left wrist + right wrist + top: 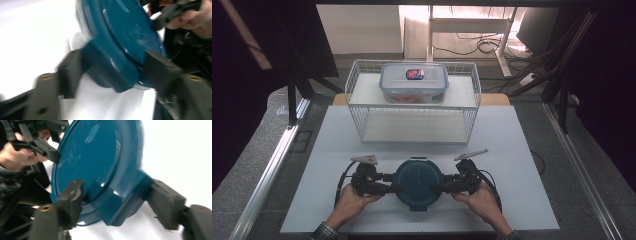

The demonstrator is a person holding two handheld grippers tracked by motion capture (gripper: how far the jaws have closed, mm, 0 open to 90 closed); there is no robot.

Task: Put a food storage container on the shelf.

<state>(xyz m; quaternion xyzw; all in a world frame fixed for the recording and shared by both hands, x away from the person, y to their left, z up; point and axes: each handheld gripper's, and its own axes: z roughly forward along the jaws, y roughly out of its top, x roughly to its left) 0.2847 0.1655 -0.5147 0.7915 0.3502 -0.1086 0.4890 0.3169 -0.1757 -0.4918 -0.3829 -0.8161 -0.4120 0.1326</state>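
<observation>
Person's hands are at the near edge of the desk (522, 150), each holding a set of tongs: the left tongs (388, 189) pinch the left side latch of the round teal lidded container (417, 182) and the right tongs (443, 188) clamp the right one, both closed on it. That container sits on the white desk right between them, and behind it there's a wire basket (412, 125) with a clear lidded box (413, 82) on its top shelf
</observation>
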